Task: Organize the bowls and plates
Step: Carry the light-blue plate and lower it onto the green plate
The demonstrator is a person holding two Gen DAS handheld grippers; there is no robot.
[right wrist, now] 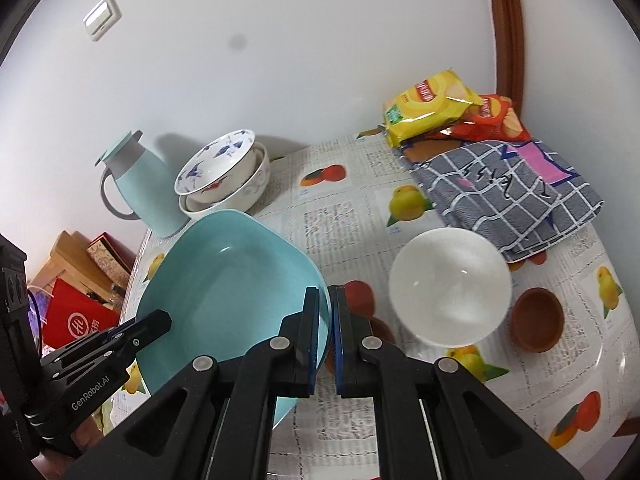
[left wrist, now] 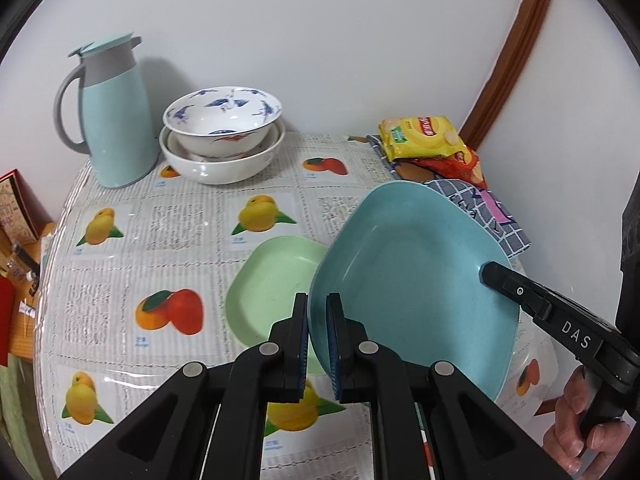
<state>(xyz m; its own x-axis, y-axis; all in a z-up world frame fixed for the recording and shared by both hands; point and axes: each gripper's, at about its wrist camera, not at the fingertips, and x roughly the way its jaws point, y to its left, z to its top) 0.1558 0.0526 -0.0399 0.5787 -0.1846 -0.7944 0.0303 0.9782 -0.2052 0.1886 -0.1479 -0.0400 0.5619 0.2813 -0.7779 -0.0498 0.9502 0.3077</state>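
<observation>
Two black grippers were clamped on opposite rims of a speckled, rounded-square teal plate [left wrist: 412, 280], which was held tilted above the table: the left gripper [left wrist: 318, 312] pinched its left edge, the right gripper [right wrist: 324, 308] its right edge. A matte pale-green plate [left wrist: 272, 280] of the same shape lay flat on the table [left wrist: 120, 264] just beside and partly beneath it. Glossy porcelain bowls [left wrist: 222, 136], blue-patterned, were stacked near a smooth mint jug [left wrist: 116, 120] by the white wall. A plain white bowl [right wrist: 450, 286], a small terracotta cup [right wrist: 538, 318], a checked cloth [right wrist: 508, 200] and crinkled snack packets [right wrist: 432, 108] were spread over the fruit-printed, clear-covered tablecloth. A wooden door frame [right wrist: 506, 24] was seen behind.
</observation>
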